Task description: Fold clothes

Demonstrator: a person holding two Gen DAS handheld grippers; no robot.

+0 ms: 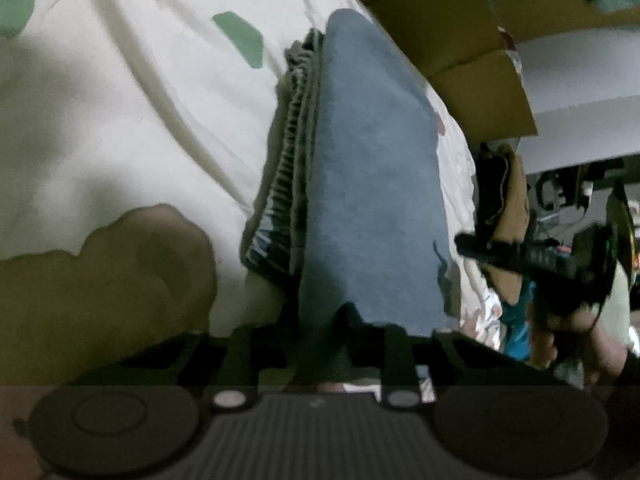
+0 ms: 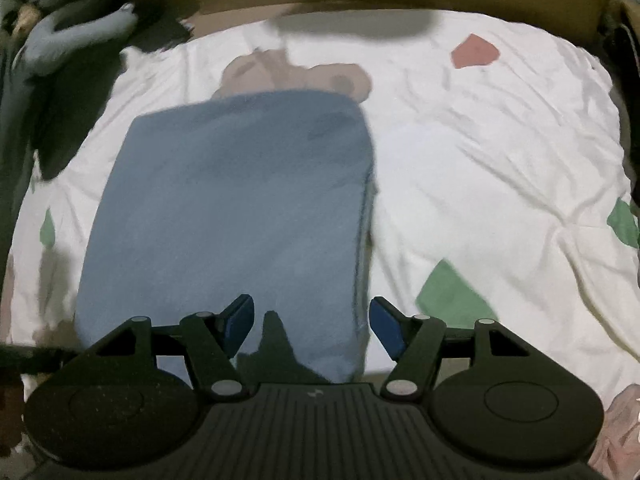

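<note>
A folded blue garment [image 2: 232, 200] lies on the white bed sheet [image 2: 480, 160]. In the left wrist view I see the blue garment [image 1: 372, 184] edge-on, with layers of olive ribbed and dark striped cloth [image 1: 288, 184] stacked against it. My left gripper [image 1: 344, 322] is shut on the near edge of the blue garment, and the cloth hides its pads. My right gripper [image 2: 312, 324] hovers over the garment's near right corner, open, with its blue pads [image 2: 386, 328] clear of the cloth. A hand holds the right gripper [image 1: 528, 256], seen at the right of the left wrist view.
The sheet carries green [image 2: 452, 296], red [image 2: 474, 56] and brown [image 1: 120, 280] printed patches. Cardboard boxes [image 1: 460, 40] stand past the bed's edge. A heap of dark and tan clothes [image 1: 504, 200] sits beside them. Grey clothing [image 2: 60, 36] lies off the sheet's far left corner.
</note>
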